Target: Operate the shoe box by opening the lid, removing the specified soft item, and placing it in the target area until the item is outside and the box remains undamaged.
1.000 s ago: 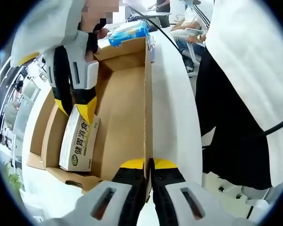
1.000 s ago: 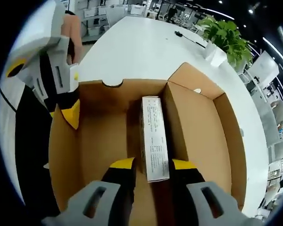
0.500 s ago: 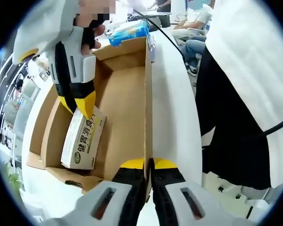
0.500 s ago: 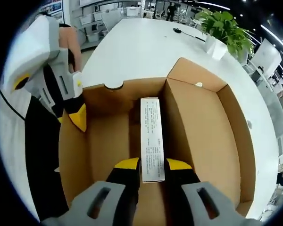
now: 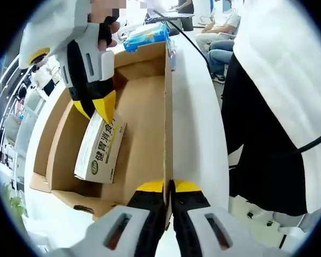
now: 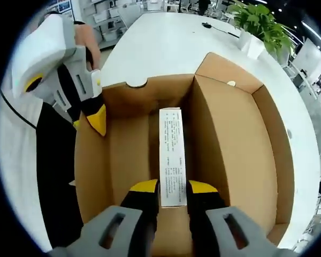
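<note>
Cardboard carton: a slim white packet (image 6: 172,155) printed with small text is gripped at its near end by the right tongs (image 6: 173,188); in the left gripper view the same packet (image 5: 101,152) is seen with green characters on its face, hanging at a slant inside the shoe box.
Where the packet is: it is held within the open shoe box (image 6: 241,160), its far end low over the brown floor and beside the dividing wall, not yet above the rim.
Long axis: it runs straight away from the right tongs, in line with the jaws, so a lift along that line is judged enough to bring the packet clear.
Nearer hand: the right tongs are on the packet itself; the left tongs (image 5: 168,187) are well apart from it, at the box's side wall.
Right tongs: clenched on the packet's narrow edge, one yellow tip at each side.
Left tongs: pinched shut on the upright cardboard wall (image 5: 168,107), by which the box is steadied.
Beyond the box: a white desk (image 6: 166,48) carries it, and a potted green plant (image 6: 259,24) stands at the desk's far end.
Changed from a second ago: the packet is raised and tilted further in the left gripper view, its upper end now higher against the box's interior; the left tongs are unchanged on the wall.
Risk, as a judgement: the packet's far corner could be caught on the dividing wall if it is swung sideways.
</note>
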Motion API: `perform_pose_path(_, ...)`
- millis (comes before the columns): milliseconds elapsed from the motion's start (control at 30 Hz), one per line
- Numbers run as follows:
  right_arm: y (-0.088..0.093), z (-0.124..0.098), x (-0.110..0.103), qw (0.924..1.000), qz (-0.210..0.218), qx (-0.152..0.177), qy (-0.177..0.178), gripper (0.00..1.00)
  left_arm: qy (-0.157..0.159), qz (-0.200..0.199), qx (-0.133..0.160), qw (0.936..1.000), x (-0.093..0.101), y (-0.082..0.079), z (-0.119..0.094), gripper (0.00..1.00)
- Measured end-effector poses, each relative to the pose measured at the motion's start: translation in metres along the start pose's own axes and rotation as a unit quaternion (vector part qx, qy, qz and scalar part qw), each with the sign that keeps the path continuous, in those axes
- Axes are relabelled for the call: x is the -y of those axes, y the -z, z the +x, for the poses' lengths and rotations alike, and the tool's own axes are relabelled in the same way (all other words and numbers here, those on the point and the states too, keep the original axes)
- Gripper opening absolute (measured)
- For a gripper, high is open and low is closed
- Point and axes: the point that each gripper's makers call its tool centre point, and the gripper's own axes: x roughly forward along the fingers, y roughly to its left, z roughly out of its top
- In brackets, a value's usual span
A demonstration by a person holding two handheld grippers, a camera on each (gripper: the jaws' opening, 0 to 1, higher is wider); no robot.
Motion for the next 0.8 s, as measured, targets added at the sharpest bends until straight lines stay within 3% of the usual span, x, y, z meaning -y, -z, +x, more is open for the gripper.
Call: perform_pose_path(800, 0.038, -0.010, -0.009, 0.9966, 0.019, -0.078, -0.019, 0.19, -0.004, 0.000, -0.001, 1.0000, 0.000, -0.001, -0.001, 0.03)
